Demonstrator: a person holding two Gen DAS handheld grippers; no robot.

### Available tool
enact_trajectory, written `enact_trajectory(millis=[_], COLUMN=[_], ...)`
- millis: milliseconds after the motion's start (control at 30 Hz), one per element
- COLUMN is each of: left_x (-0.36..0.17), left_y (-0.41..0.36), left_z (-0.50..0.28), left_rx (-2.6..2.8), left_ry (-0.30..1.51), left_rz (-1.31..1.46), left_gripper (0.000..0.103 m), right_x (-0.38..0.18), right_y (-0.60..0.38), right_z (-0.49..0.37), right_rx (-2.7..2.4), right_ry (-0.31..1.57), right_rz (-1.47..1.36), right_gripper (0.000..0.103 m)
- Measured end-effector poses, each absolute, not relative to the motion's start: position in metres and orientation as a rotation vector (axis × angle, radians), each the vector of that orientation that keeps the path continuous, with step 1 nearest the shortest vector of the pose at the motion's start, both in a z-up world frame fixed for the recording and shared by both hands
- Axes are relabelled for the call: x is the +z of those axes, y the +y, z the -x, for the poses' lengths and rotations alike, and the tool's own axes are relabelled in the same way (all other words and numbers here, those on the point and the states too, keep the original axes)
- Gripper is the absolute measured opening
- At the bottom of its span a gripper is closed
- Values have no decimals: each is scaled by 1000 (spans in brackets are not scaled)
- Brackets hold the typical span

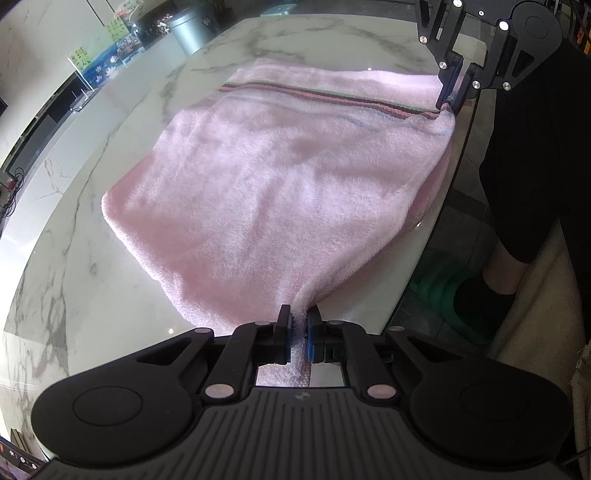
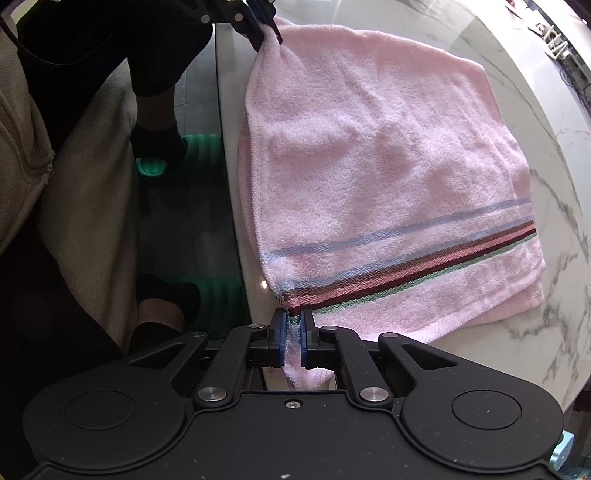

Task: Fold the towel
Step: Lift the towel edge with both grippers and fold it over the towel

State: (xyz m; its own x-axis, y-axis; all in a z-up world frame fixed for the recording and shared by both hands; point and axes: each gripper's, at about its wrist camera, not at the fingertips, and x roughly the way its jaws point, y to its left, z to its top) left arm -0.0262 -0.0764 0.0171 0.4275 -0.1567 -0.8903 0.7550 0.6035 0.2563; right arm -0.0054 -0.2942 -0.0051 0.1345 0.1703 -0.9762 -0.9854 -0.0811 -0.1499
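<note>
No legible text or labels, background perhaps too blurred.

Pink towel (image 1: 280,177), multicoloured stripes

Marble table (image 1: 110,110), grey bin (image 1: 190,31), green slippers (image 2: 195,151)

Towel (image 1: 280,177) corners hidden between the pads of each hand-held gripper, lower towel layer mostly covered by the upper, bench (image 1: 74,280) cut off by frame edges, background clutter blurred
</note>
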Motion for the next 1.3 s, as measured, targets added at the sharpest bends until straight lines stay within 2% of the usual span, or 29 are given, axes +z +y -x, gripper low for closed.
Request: enact_trajectory(millis=[633,933,1300], left_x=[68,89,91], left_y=[-71,-73,-71], left_z=[-19,-70,-140], left_rx=[-585,-565,-570], left_ry=[870,830,858], left_rz=[-765,-784,-807], left_gripper=[6,6,6], right_x=[58,76,85], right_y=[-288,-281,-269], right_z=[-20,-67,-143], right_rx=[1163,1116,1083], right_ry=[813,795,795], right_rz=[1225,1203,1165], right_gripper=[6,6,6])
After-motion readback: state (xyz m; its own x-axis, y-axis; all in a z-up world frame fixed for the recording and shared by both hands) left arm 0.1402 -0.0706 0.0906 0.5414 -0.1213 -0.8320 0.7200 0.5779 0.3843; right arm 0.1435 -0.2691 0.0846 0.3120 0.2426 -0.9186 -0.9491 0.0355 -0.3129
